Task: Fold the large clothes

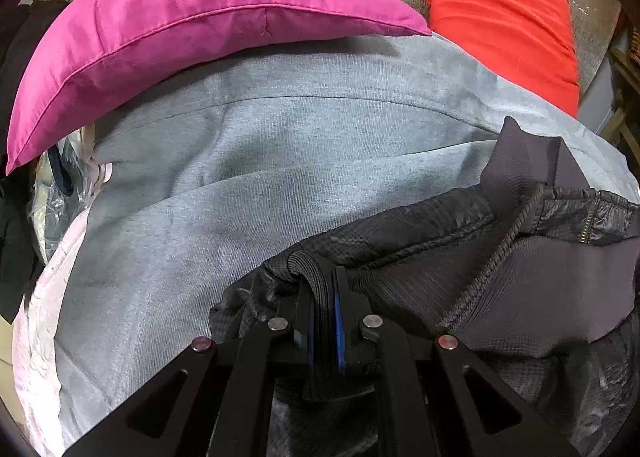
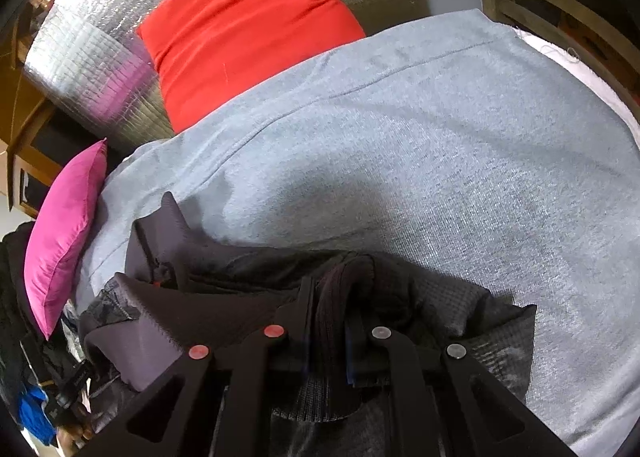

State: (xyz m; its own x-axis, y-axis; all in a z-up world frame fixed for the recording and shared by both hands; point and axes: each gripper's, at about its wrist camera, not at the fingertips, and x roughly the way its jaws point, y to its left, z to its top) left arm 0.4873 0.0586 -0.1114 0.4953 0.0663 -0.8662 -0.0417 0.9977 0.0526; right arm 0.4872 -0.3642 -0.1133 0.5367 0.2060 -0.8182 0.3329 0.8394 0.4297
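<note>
Two pillows, one jacket, one blanket.

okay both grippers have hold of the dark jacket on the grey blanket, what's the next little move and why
Probably draw the two grippers apart and lift slightly. The left gripper and right gripper are each shut on a ribbed edge of the dark jacket, which lies bunched on the grey blanket; it seems to need spreading flat before any fold.

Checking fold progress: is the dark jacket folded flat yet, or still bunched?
Still bunched. The dark jacket lies crumpled on the grey blanket, lining turned out; left gripper and right gripper each pinch a ribbed edge.
</note>
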